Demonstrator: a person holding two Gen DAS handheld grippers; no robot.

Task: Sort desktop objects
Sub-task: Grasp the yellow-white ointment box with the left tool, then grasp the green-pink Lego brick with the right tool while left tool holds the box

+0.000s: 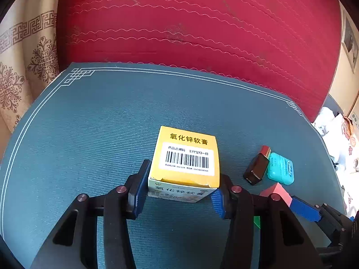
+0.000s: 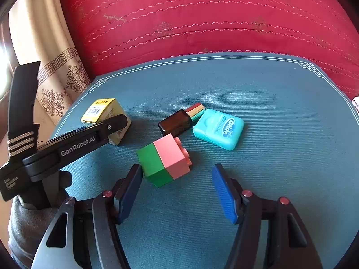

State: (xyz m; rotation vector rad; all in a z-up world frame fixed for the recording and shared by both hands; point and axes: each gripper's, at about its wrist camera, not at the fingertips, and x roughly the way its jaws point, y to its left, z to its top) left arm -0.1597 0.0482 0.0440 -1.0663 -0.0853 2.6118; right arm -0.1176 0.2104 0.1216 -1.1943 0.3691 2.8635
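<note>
A yellow ointment box (image 1: 186,163) with a barcode sits on the blue mat (image 1: 89,123). My left gripper (image 1: 178,190) has its blue pads against both sides of the box, shut on it. In the right wrist view the same box (image 2: 101,112) lies at the left, partly behind the left gripper's arm (image 2: 78,145). My right gripper (image 2: 178,190) is open over the mat, with a green and pink block (image 2: 166,161) just in front of its left pad. A dark brown bottle (image 2: 179,121) and a teal floss case (image 2: 218,129) lie touching behind the block.
A red quilted cushion (image 1: 190,22) rises behind the mat. A patterned beige curtain (image 1: 20,71) hangs at the left. The bottle (image 1: 257,168), floss case (image 1: 281,168) and pink block (image 1: 278,192) show at the right of the left wrist view. Cluttered cloth (image 1: 345,139) lies beyond the mat's right edge.
</note>
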